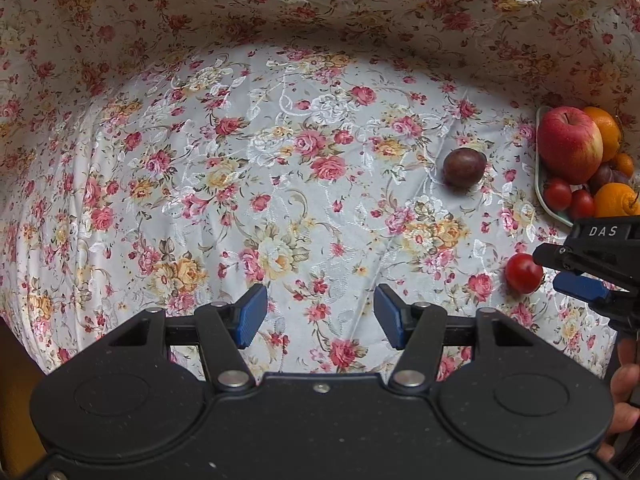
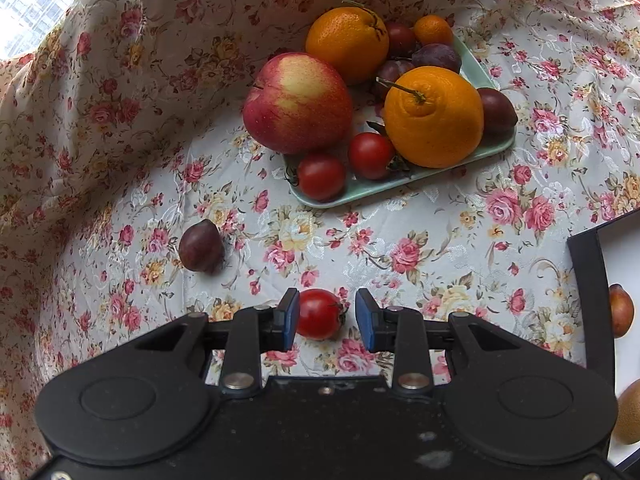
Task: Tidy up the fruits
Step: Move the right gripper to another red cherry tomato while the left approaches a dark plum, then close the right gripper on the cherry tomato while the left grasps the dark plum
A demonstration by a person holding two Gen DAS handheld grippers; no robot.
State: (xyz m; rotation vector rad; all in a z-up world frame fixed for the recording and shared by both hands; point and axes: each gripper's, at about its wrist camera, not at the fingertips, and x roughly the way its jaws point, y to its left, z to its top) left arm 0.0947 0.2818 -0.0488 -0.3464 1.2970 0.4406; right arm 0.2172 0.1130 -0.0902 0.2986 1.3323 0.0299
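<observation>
Currently right gripper point(image 2: 327, 316) points steeply down, jaws part-open straddling tomato point(image 2: 319, 314), left pad touching; left gripper point(image 1: 320, 316) part-open, empty.

a floral tablecloth point(image 2: 440, 240) covers the table. directly on it lie a pale green tray point(image 2: 360, 194) of fruit toward the far edge, a loose dark plum point(image 2: 200, 246), and a cherry tomato point(image 2: 318, 314) nearer.

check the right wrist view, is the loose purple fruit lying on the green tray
No, the purple fruit lies on the floral cloth, apart from the green tray.
</observation>
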